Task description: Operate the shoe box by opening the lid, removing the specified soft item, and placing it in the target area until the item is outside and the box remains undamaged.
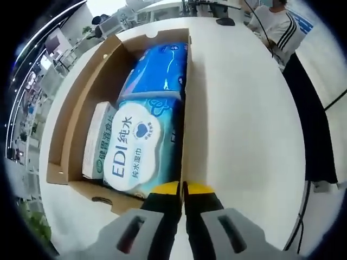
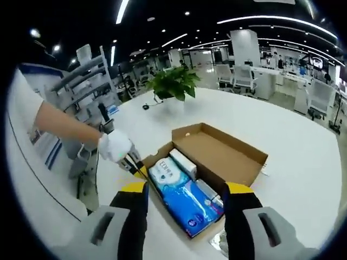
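A brown shoe box (image 2: pixel 217 157) is seen open on a white table (image 2: pixel 303 157), with its lid (image 2: pixel 230 154) folded back flat. Inside the box, a small green and white pack (image 1: pixel 97 142) is tucked against the left wall, just beside a white wipes pack (image 1: pixel 142 149) and a blue pack (image 1: pixel 160 67). The left gripper (image 1: pixel 182 187) is pressed shut at the box's near edge. The right gripper (image 2: pixel 184 189) is spread wide above the box.

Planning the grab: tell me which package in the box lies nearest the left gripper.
The white-labelled EDI wet wipes pack, right above the shut left gripper; the blue pack lies behind it.
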`<state>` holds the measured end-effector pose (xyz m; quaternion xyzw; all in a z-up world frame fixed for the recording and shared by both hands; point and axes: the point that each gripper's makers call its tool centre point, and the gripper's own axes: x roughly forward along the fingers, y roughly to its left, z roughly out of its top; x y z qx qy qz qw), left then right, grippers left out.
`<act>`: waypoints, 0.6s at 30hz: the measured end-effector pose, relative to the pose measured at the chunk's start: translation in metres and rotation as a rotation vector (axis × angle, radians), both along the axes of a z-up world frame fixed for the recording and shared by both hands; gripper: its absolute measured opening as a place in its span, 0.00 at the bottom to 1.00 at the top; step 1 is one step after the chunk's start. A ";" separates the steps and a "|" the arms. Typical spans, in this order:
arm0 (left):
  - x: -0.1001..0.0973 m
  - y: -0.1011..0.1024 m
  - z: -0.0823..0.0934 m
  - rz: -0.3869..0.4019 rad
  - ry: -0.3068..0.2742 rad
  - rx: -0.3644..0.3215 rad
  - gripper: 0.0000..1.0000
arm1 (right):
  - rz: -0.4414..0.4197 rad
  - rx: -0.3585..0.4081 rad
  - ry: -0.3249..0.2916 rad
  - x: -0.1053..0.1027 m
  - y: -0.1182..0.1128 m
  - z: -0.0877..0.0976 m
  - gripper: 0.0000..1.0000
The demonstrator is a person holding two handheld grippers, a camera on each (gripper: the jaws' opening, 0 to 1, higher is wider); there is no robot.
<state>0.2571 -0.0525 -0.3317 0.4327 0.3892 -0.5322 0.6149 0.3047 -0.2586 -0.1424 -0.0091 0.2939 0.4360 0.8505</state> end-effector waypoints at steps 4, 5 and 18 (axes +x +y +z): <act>-0.001 0.000 -0.001 -0.009 0.002 -0.011 0.01 | 0.015 -0.148 0.033 0.002 -0.012 -0.020 0.58; 0.000 0.000 -0.001 -0.004 0.005 -0.014 0.01 | 0.035 -0.201 -0.001 0.004 -0.013 -0.025 0.60; 0.001 0.000 -0.003 0.028 0.027 -0.001 0.02 | 0.255 -0.401 0.038 0.000 0.008 -0.041 0.55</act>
